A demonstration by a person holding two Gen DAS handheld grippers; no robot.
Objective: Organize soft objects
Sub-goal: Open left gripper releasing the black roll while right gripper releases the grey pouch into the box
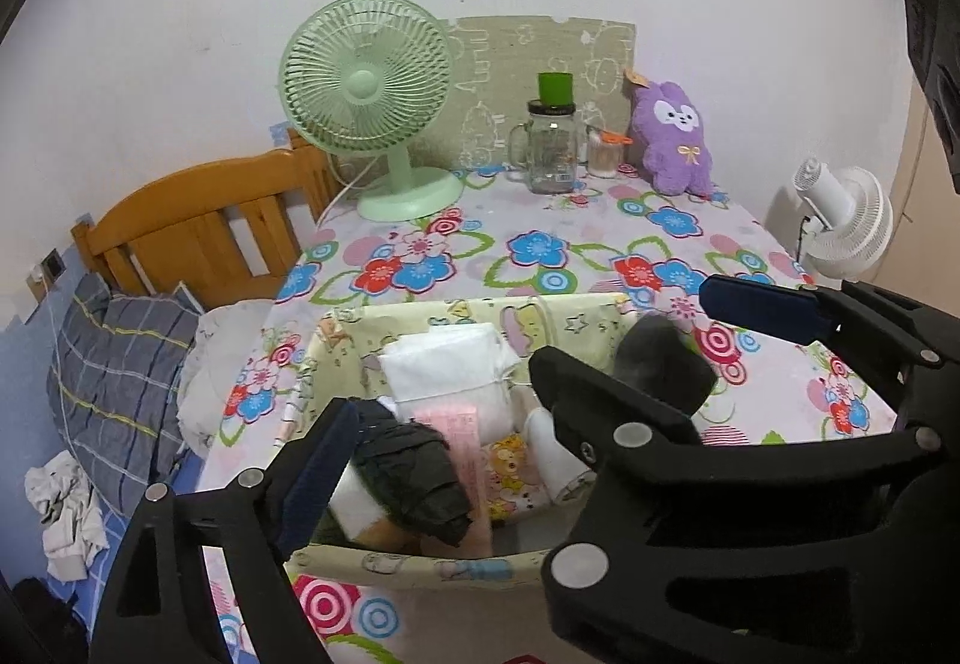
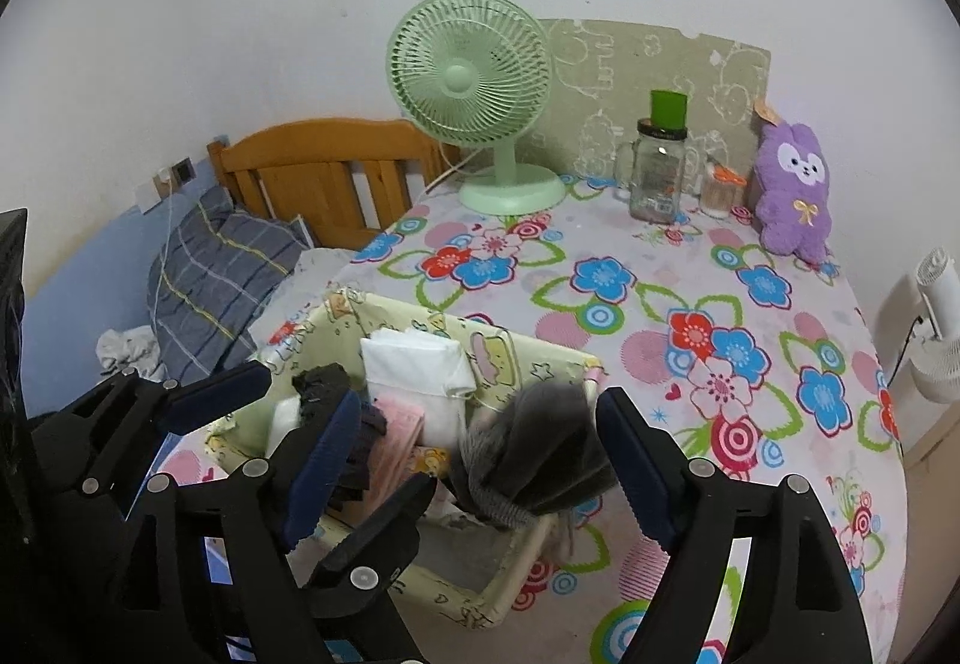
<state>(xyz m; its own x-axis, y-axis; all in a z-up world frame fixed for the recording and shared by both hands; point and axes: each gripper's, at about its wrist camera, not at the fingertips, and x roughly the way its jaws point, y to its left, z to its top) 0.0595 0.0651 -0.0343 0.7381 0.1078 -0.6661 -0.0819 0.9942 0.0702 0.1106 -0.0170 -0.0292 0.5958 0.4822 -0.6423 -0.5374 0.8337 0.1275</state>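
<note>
Between the right gripper's (image 2: pixel 474 454) parted jaws, at the near right corner of the fabric storage box (image 2: pixel 540 364), lay the grey knitted sock (image 2: pixel 534 454), slumped over the rim with part of it trailing outside onto the flowered table (image 2: pixel 750 304). Neither pad pressed on it, so the sock looked freed rather than held. Its long axis ran roughly away from the camera, in line with the jaws, leaning slightly left toward the box's interior. The left gripper (image 1: pixel 462 448) hung over the box's left half with jaws likewise spread and empty, above a dark folded cloth (image 1: pixel 414 472), a pink item (image 1: pixel 462 430) and a white folded bundle (image 1: pixel 450 370). The right hand was clearly nearer the sock; tucking it fully inside would probably fall to that hand, pushing leftward and down.
</note>
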